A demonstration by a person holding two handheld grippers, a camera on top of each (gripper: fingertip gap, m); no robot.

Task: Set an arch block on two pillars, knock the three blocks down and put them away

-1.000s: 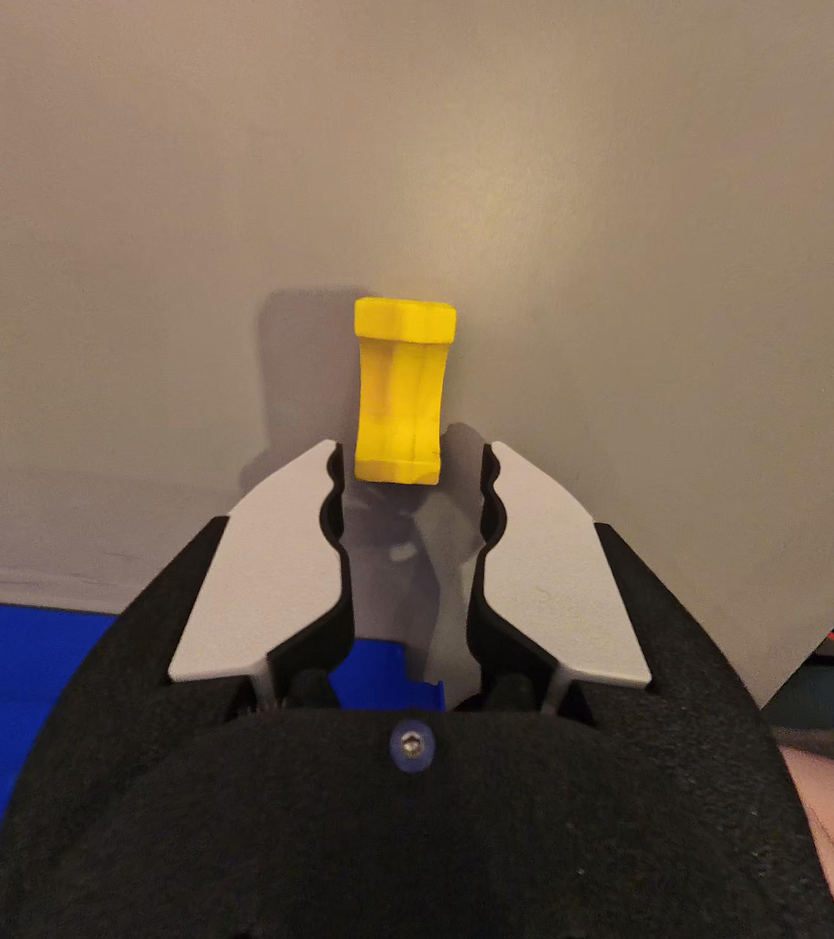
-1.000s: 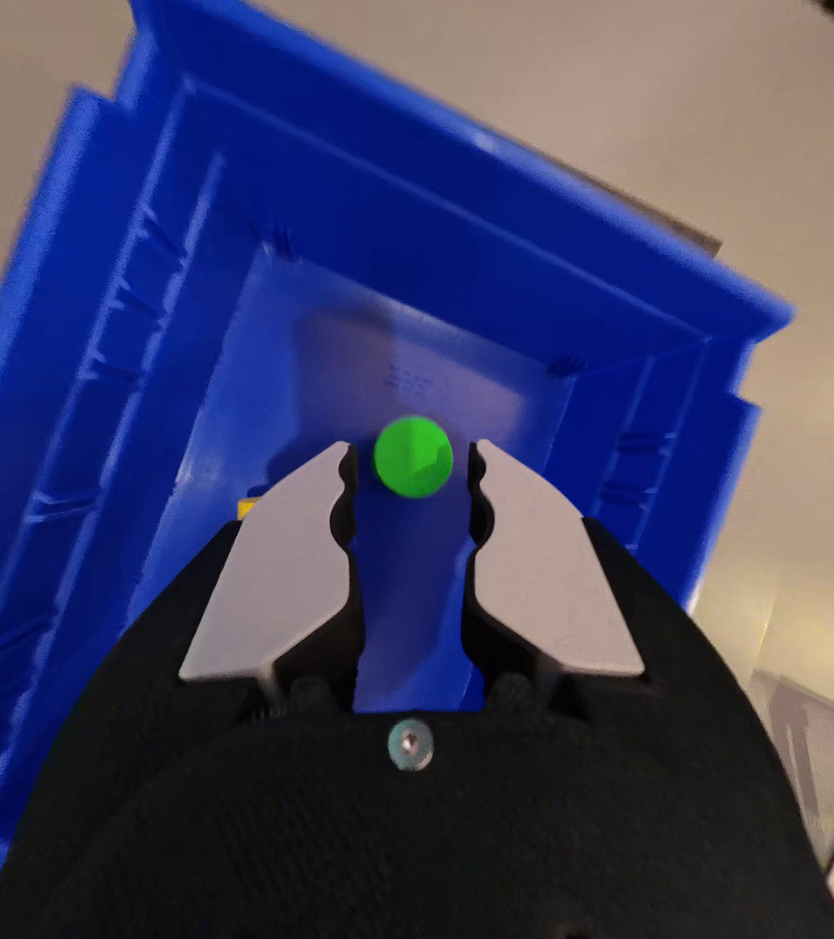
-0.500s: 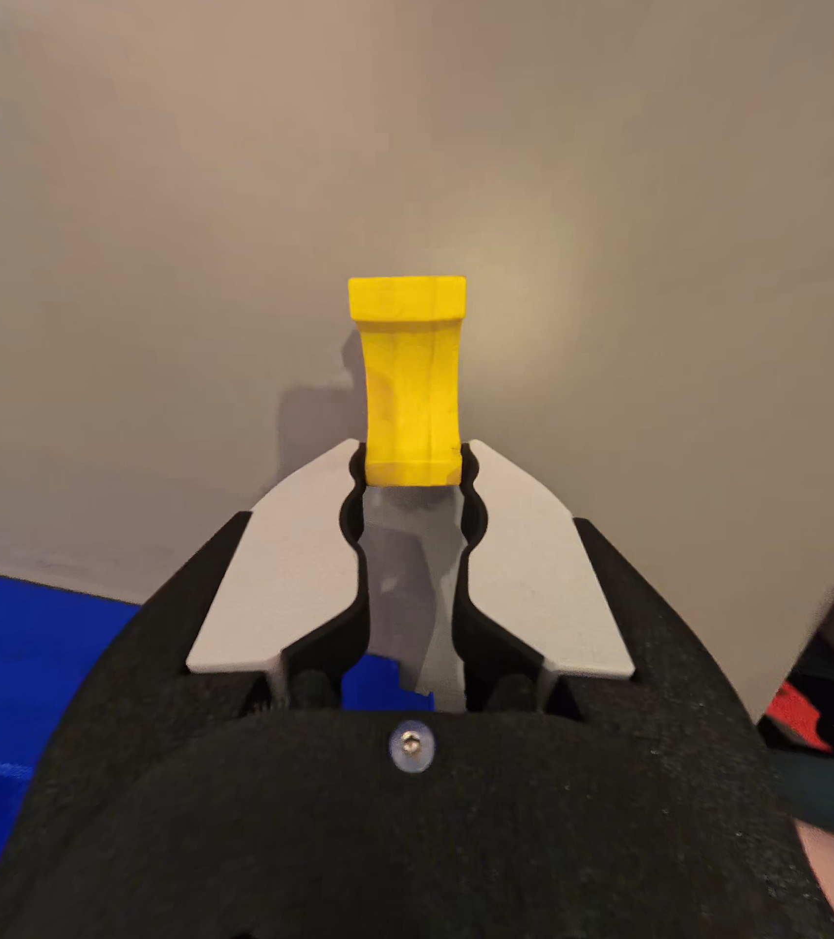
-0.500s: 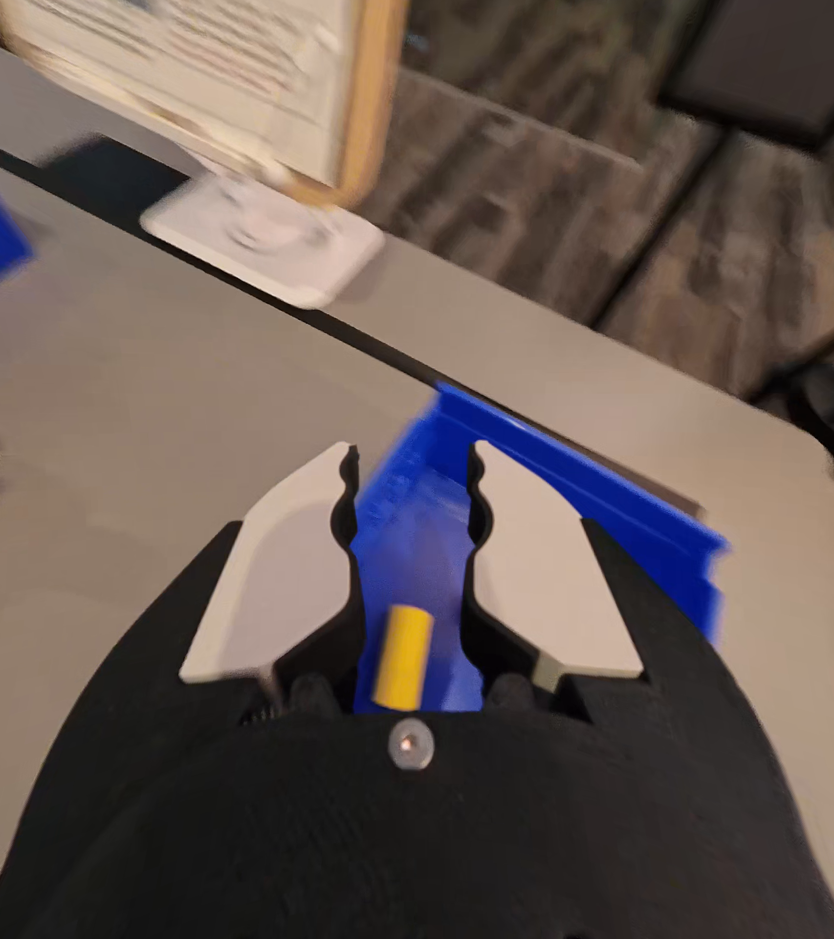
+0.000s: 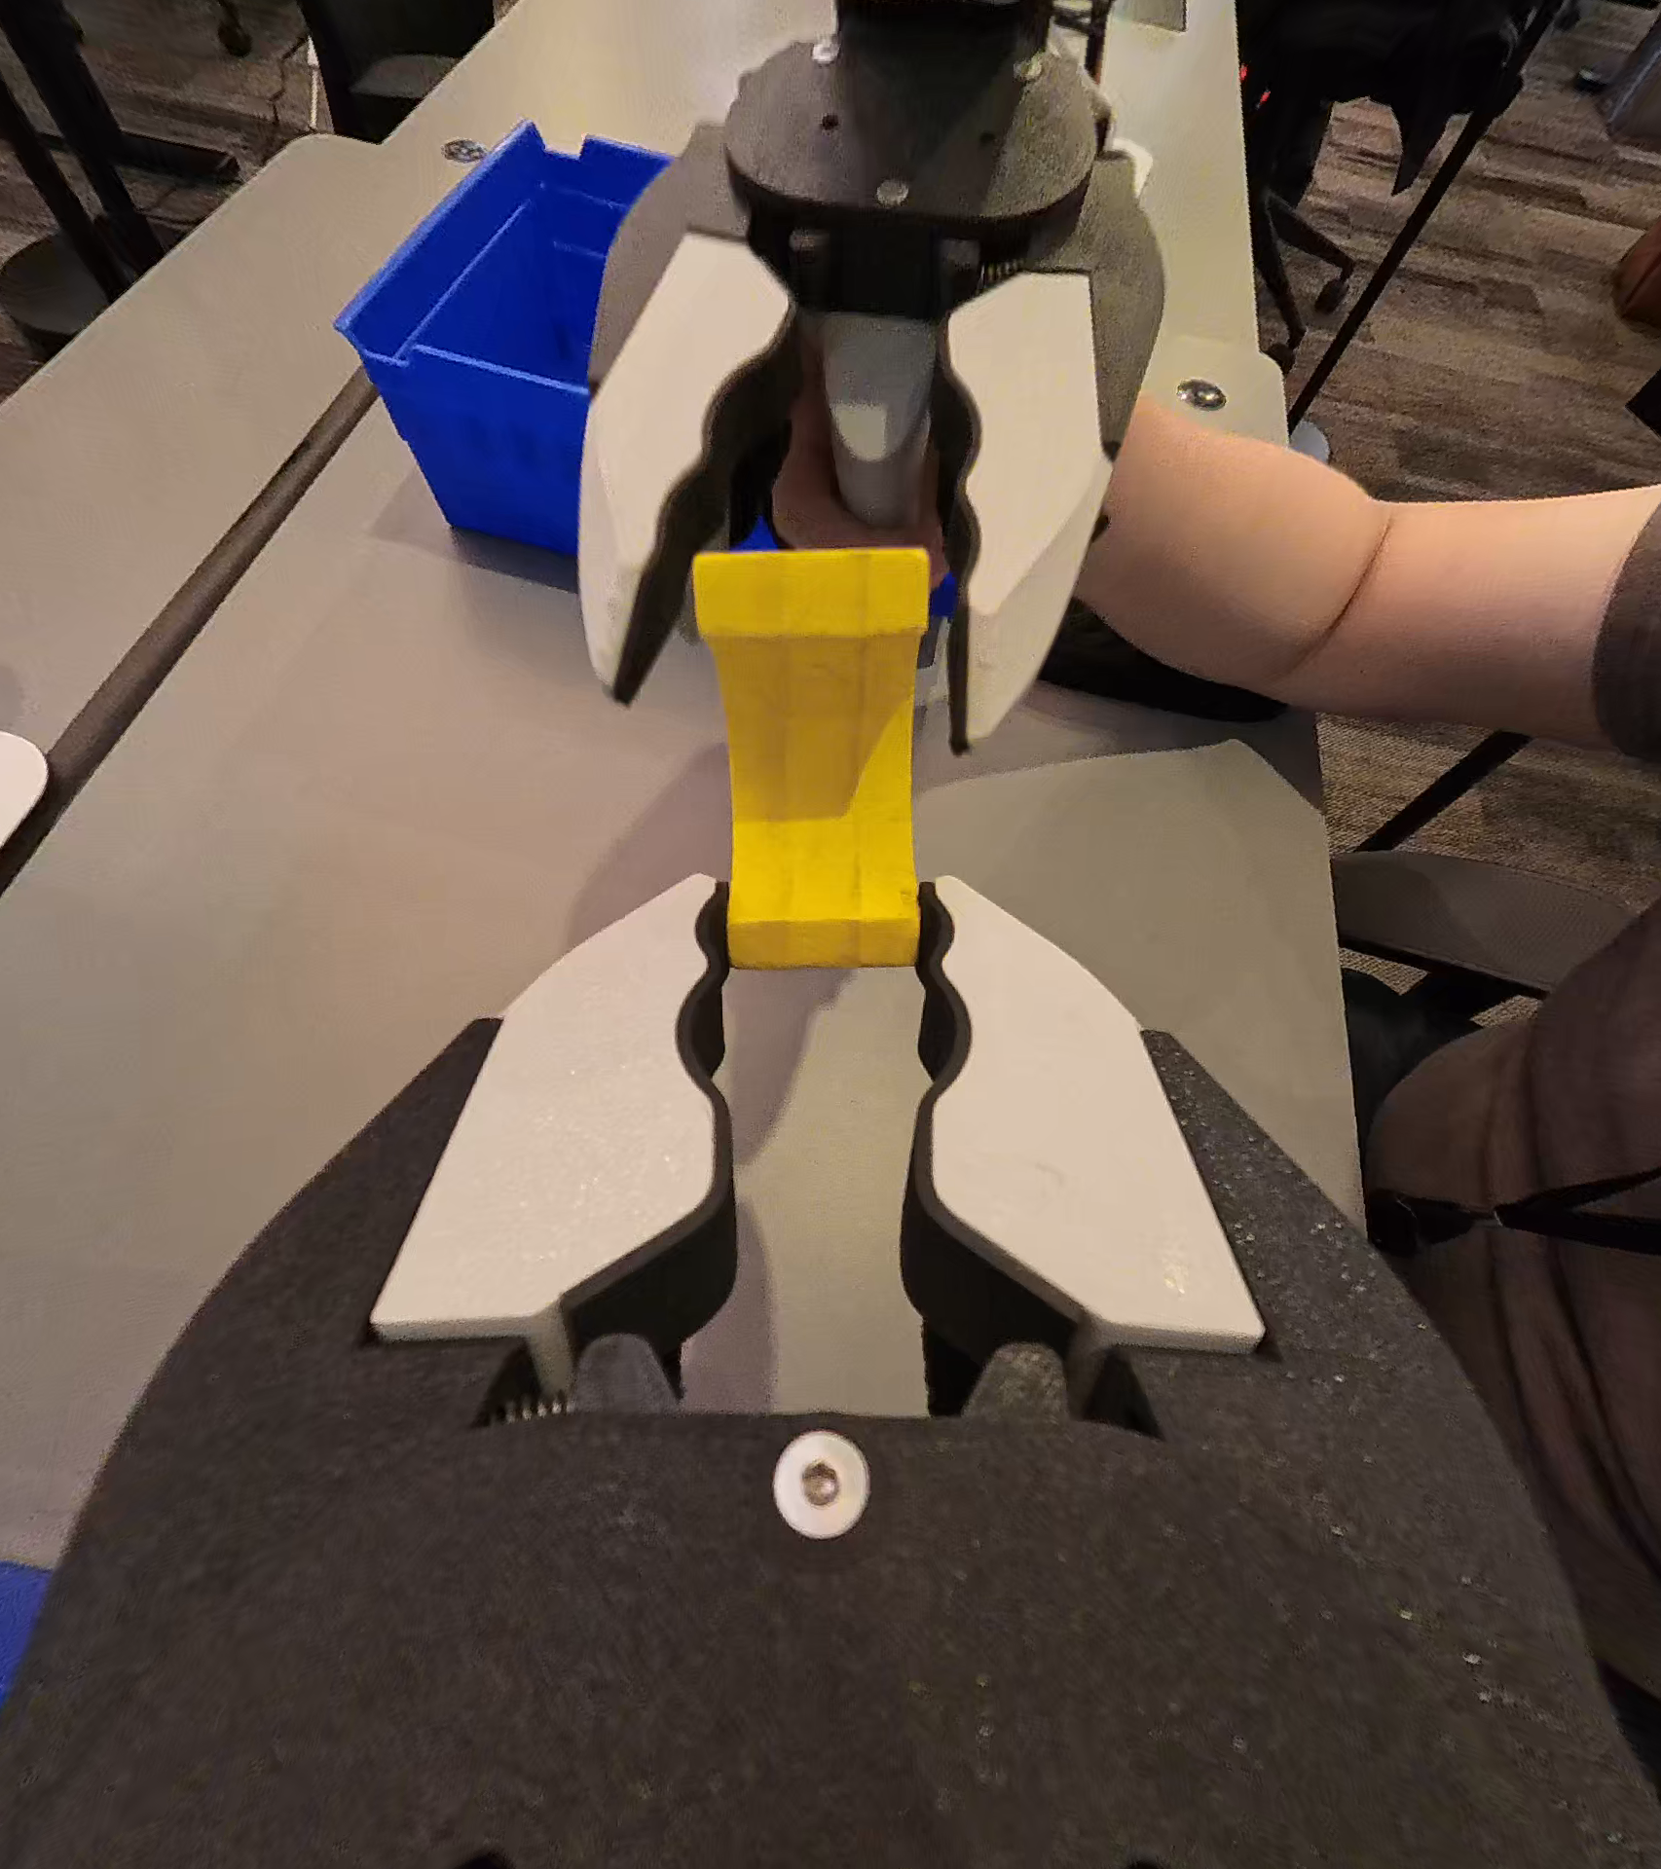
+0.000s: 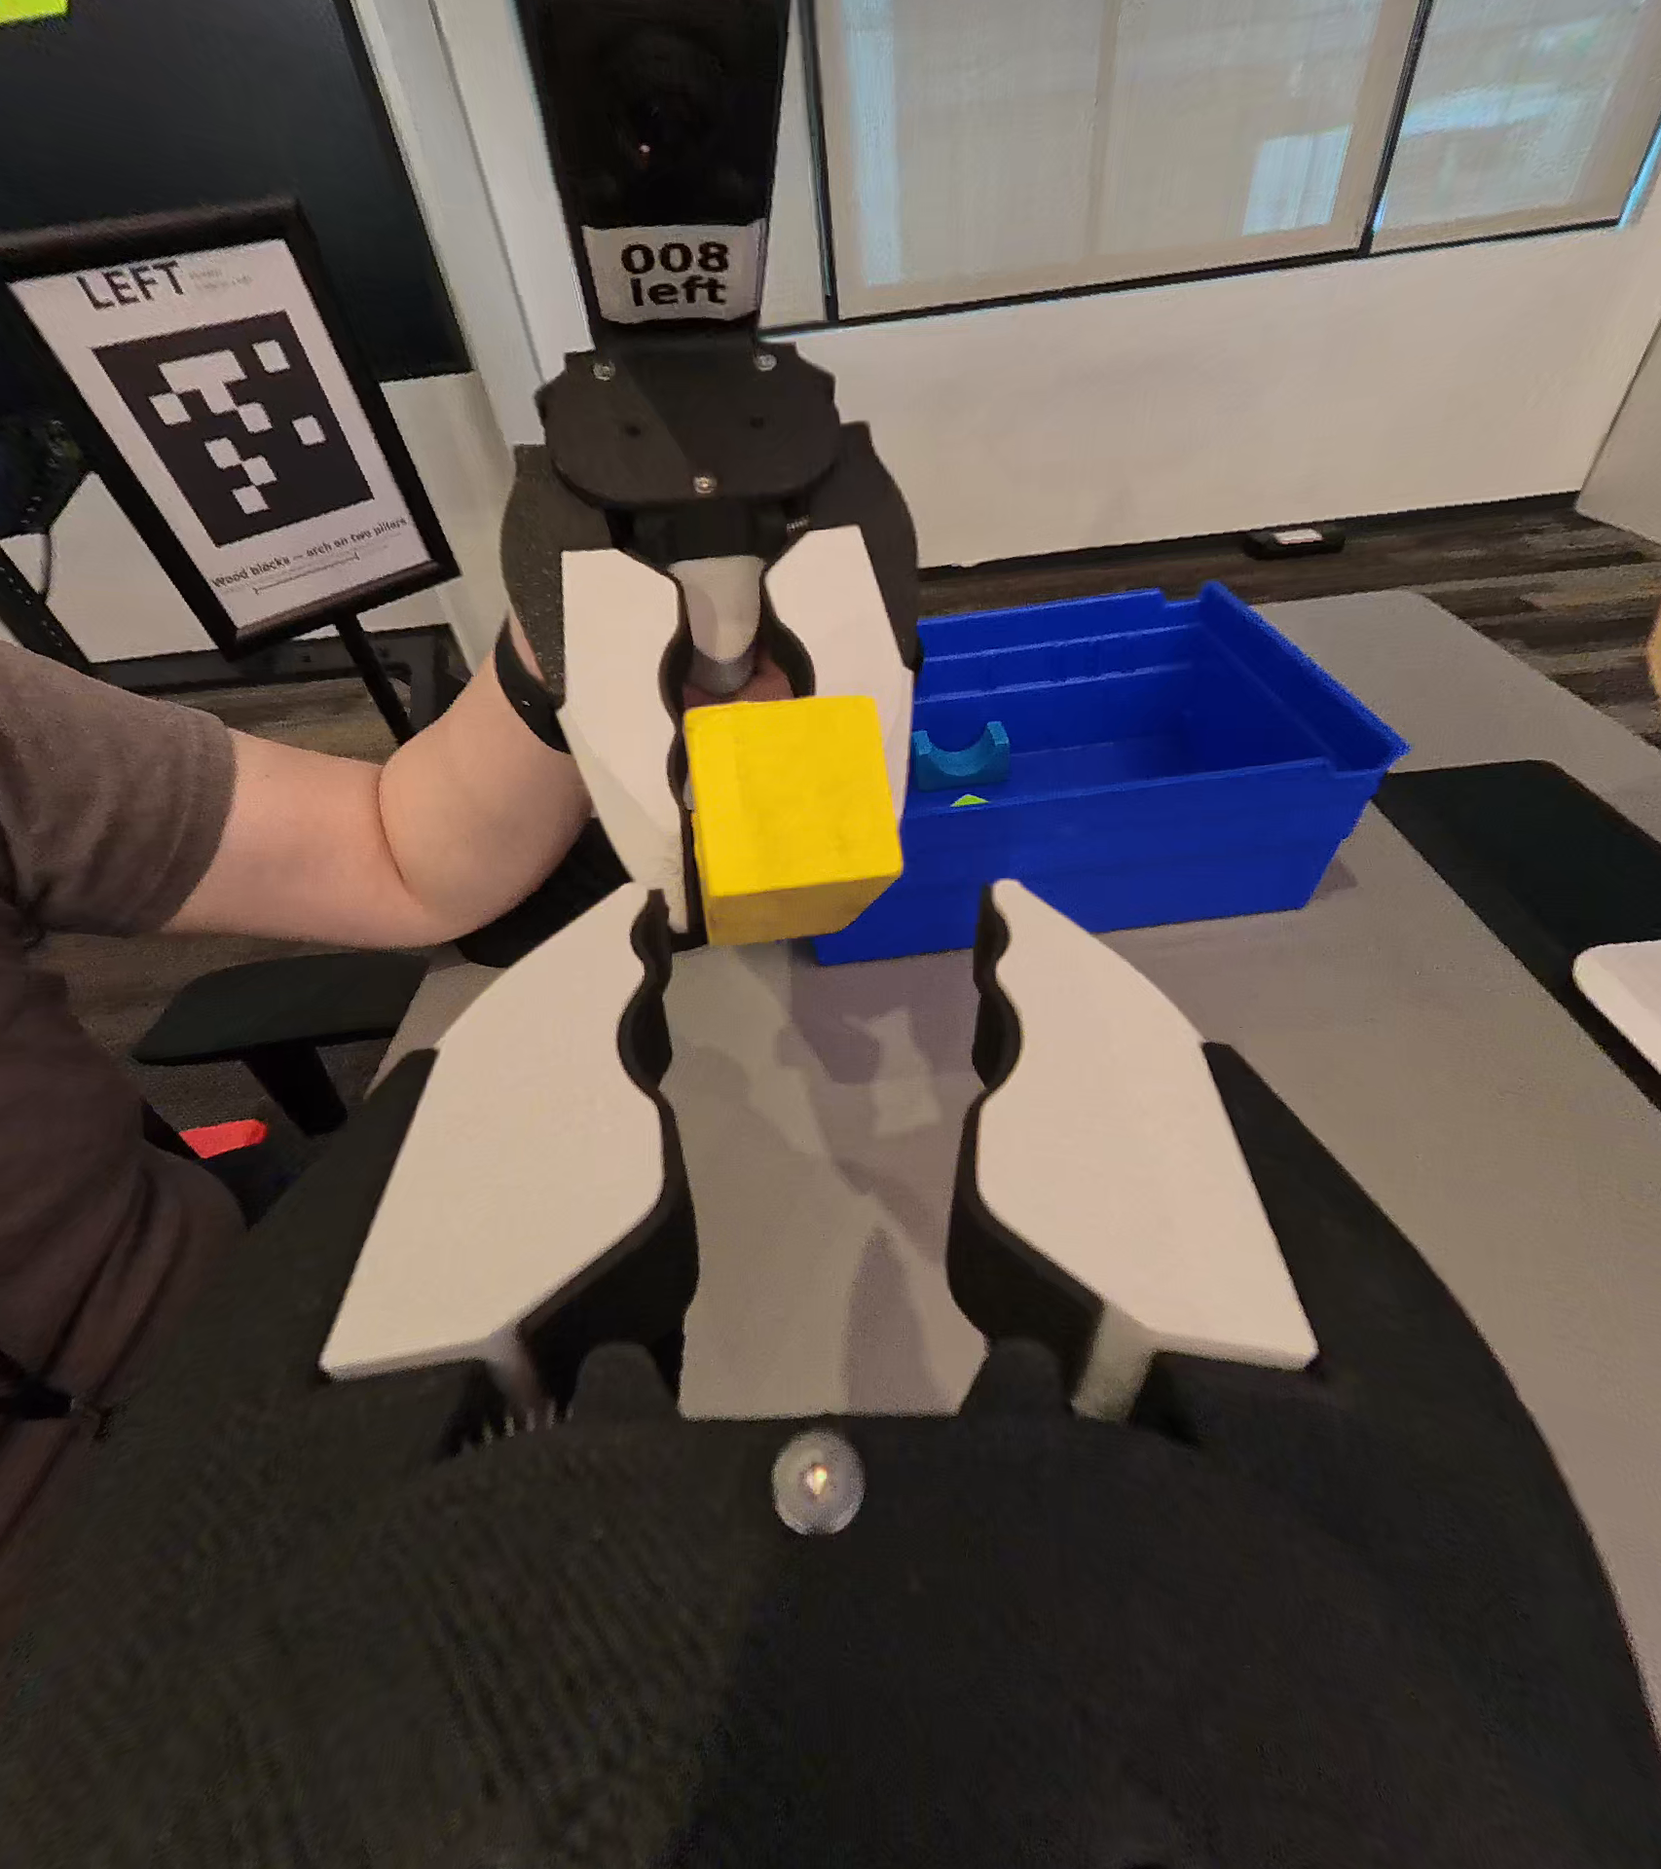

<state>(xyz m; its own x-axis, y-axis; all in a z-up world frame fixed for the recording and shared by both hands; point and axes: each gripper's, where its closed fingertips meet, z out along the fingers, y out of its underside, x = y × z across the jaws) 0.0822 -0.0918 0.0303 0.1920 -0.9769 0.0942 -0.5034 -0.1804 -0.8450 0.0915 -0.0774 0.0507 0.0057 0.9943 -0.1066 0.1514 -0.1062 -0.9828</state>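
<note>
The yellow arch block point(image 5: 818, 769) is clamped by one end between the tips of the left claw point(image 5: 821, 915) and carried clear above the grey surface point(image 5: 321, 809), in mid-air between the two claws, which face each other; judged from the task, it is held so for being put away in a blue bin. The right claw point(image 6: 821, 936) is spread wide and grips nothing. One yellow arch block, two claws and two blue bins are counted: one bin point(image 5: 493, 354) behind the right claw, the other point(image 6: 1160, 769) behind the left claw, holding a blue arch block point(image 6: 958, 753) and a partly hidden green piece point(image 6: 970, 801).
</note>
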